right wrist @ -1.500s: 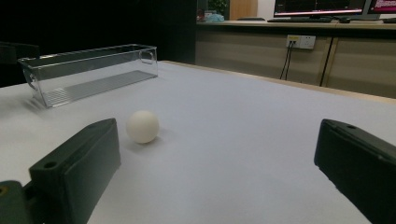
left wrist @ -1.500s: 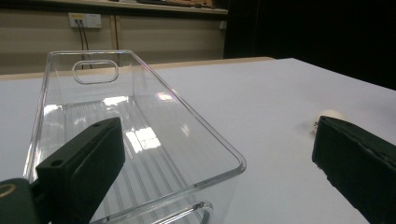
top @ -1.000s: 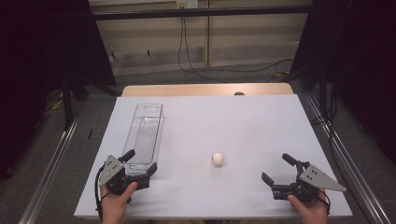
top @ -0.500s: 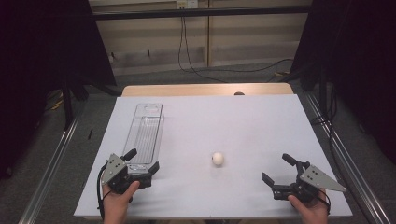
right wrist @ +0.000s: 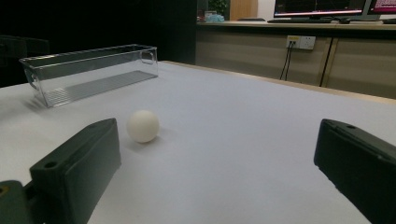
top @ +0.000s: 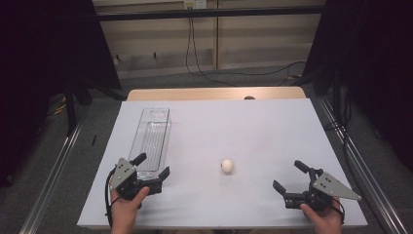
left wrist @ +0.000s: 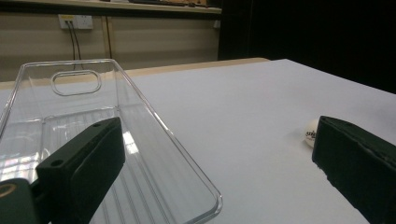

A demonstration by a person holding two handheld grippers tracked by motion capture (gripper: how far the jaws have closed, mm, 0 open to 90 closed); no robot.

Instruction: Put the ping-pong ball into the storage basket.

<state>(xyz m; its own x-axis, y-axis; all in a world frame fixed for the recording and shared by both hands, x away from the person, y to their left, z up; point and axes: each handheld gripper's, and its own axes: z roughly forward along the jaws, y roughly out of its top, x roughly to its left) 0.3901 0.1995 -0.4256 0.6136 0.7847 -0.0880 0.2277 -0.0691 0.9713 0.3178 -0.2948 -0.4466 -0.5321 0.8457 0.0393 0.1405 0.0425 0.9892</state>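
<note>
both claws wide open, holding nothing, over the near edge of the bench (top: 253, 126)
the left claw (top: 152, 168) sits at the near end of the clear tray (top: 152, 134); the white ball (top: 227, 165) lies on the bench between the two, well apart from the right claw (top: 291, 176).

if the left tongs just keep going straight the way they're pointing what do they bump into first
Probably the clear bin: its near end already sits between the open left tongs. The white ball lies off to the side.

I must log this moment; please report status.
Left gripper open at bin end. Right gripper open, empty. Ball free on table. Path clear.
</note>
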